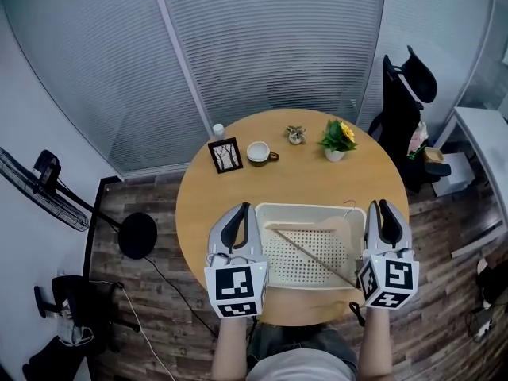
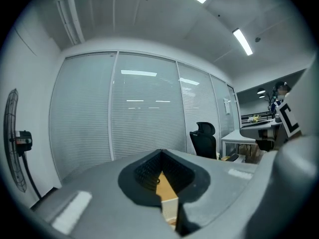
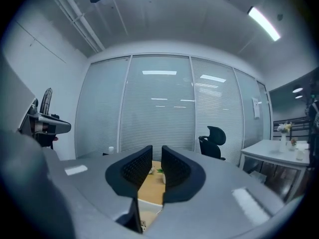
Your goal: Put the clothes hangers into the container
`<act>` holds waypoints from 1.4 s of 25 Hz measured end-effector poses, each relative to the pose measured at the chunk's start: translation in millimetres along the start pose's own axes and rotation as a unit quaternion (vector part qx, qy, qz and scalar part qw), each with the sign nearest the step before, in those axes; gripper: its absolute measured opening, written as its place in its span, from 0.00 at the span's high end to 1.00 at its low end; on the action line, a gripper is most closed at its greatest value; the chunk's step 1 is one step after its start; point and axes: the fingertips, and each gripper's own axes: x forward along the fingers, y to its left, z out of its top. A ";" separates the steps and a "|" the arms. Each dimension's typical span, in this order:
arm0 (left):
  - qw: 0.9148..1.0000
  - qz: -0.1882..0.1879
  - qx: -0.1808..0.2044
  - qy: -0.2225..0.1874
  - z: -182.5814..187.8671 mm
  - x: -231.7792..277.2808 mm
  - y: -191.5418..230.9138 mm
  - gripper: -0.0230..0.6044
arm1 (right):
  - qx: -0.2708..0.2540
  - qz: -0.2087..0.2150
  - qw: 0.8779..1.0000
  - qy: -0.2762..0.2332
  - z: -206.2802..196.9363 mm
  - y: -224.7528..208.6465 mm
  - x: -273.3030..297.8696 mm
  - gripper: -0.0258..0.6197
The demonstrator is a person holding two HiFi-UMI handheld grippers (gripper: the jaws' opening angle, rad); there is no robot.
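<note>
A wooden clothes hanger (image 1: 313, 254) with a metal hook (image 1: 350, 206) lies slanted inside the white perforated container (image 1: 270, 210) at the near side of the round table (image 1: 302, 177). My left gripper (image 1: 238, 217) hovers over the container's left rim. In the left gripper view its jaws (image 2: 160, 156) meet at the tips, shut and empty. My right gripper (image 1: 382, 213) hovers over the container's right rim. In the right gripper view it (image 3: 157, 156) shows a narrow gap between the pads with nothing in it. Neither gripper touches the hanger.
Along the table's far side stand a picture frame (image 1: 225, 155), a cup (image 1: 258, 152), a small ornament (image 1: 296, 135), a potted yellow flower (image 1: 337, 137) and a bottle (image 1: 218, 129). An office chair (image 1: 405, 94) stands at the right and a fan (image 1: 48, 185) at the left.
</note>
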 end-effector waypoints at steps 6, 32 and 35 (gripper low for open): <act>1.000 0.006 0.001 -0.021 16.1 -9.4 -2.0 0.96 | 0.015 0.003 1.000 -0.017 10.4 1.0 -6.0 0.84; 0.999 0.008 -0.013 -0.034 23.3 -28.3 -5.0 0.96 | 0.010 -0.001 1.000 -0.025 15.6 0.2 -24.3 0.88; 0.999 0.007 -0.014 -0.032 21.7 -29.0 -5.1 0.96 | 0.010 0.000 1.000 -0.025 15.9 0.7 -25.4 0.88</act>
